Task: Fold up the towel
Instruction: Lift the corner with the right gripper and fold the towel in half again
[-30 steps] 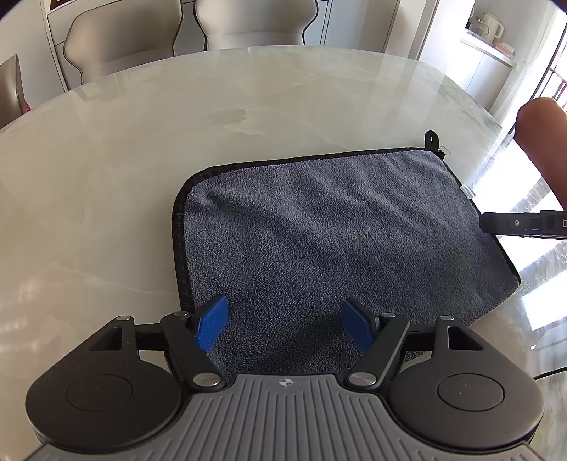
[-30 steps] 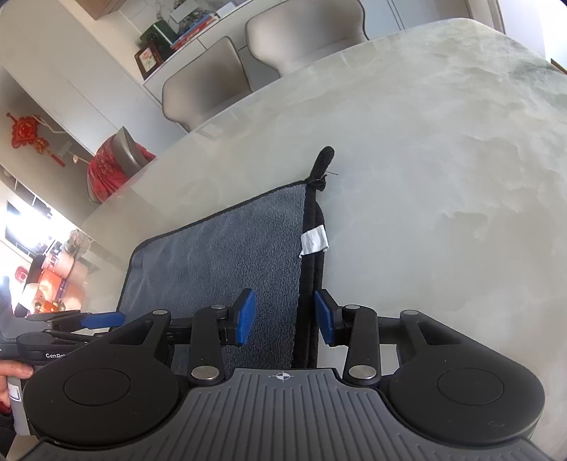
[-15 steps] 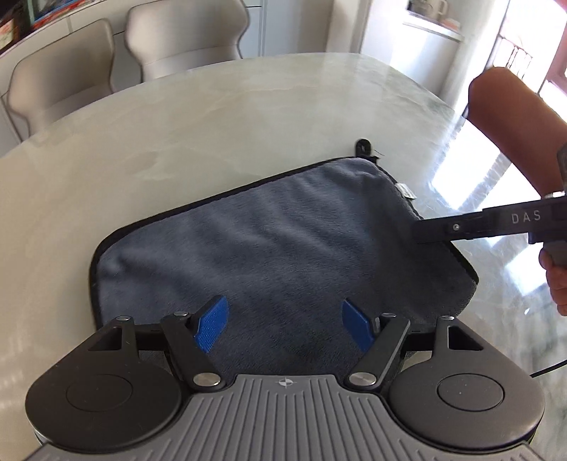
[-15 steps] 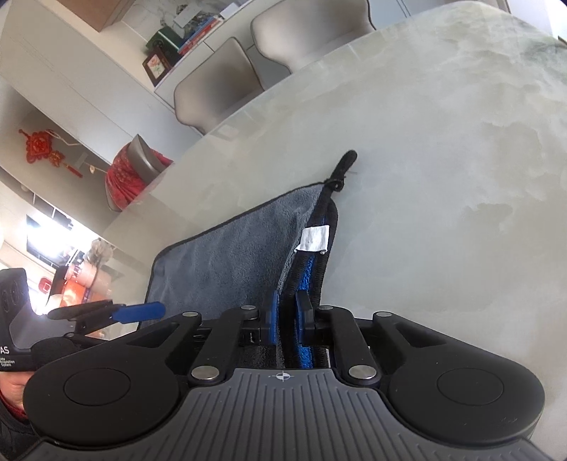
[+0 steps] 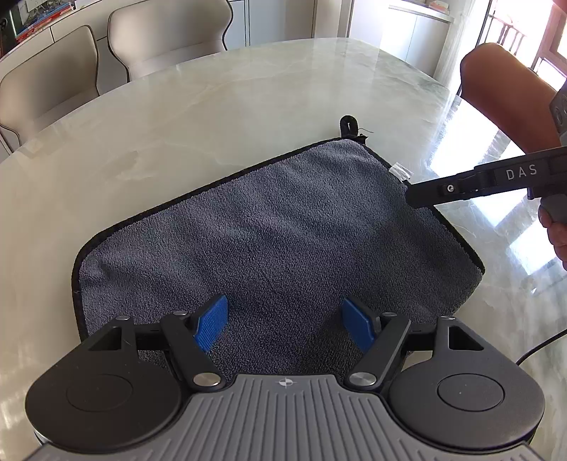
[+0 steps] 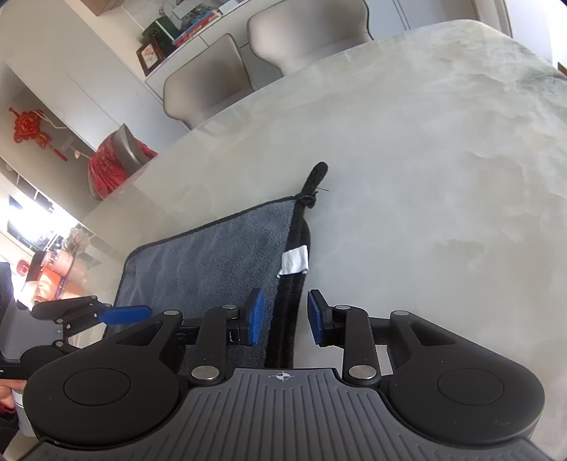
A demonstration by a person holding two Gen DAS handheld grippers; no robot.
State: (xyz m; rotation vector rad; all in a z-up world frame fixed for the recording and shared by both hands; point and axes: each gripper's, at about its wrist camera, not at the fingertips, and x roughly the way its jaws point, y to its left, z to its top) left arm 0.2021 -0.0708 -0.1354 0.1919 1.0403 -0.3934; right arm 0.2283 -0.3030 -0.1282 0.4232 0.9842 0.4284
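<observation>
my left gripper [image 5: 285, 328] is wide open, hovering over the near edge of the grey towel [image 5: 269, 241], which lies flat on the marble table [image 5: 177, 117]. my right gripper [image 6: 283, 317] is parted too, pads either side of the towel's black right hem [image 6: 288, 312], not pinching it.

Beige chairs [image 5: 170, 32] line the marble table [image 5: 177, 124].

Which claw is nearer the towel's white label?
Right. The right claw is open astride the towel's black edge just short of the white label; the left claw hangs open over the near edge, well away.
</observation>
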